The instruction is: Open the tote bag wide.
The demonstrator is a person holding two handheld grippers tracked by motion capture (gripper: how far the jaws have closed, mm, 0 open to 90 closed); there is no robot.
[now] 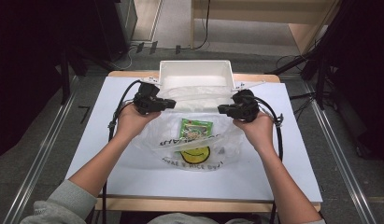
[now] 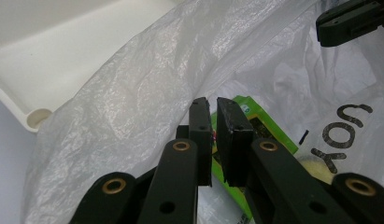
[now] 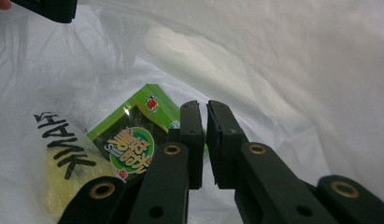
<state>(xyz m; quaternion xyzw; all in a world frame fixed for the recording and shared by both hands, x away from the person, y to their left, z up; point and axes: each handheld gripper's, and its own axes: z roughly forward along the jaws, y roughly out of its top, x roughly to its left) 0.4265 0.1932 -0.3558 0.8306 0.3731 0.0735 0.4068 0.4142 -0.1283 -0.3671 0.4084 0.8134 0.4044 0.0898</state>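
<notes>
While bag (image 1: 194, 135) mouth is held apart near bin (image 1: 195, 70), left gripper (image 1: 170, 103) and right gripper (image 1: 221, 109) clenched on film; green packet (image 1: 195, 128) inside; lift-and-tip judged next.

Right gripper (image 3: 202, 112) jaws nearly shut, thin plastic bag (image 3: 283, 70) pinched between them; green snack packet (image 3: 133, 140) inside bag.

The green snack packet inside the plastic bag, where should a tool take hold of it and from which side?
Probably by the green snack packet's far short edge, coming through the bag's open mouth on the white bin side. The packet lies flat inside the plastic bag, so only a thin sealed edge offers a pinch. From above, bag film covers it.
</notes>
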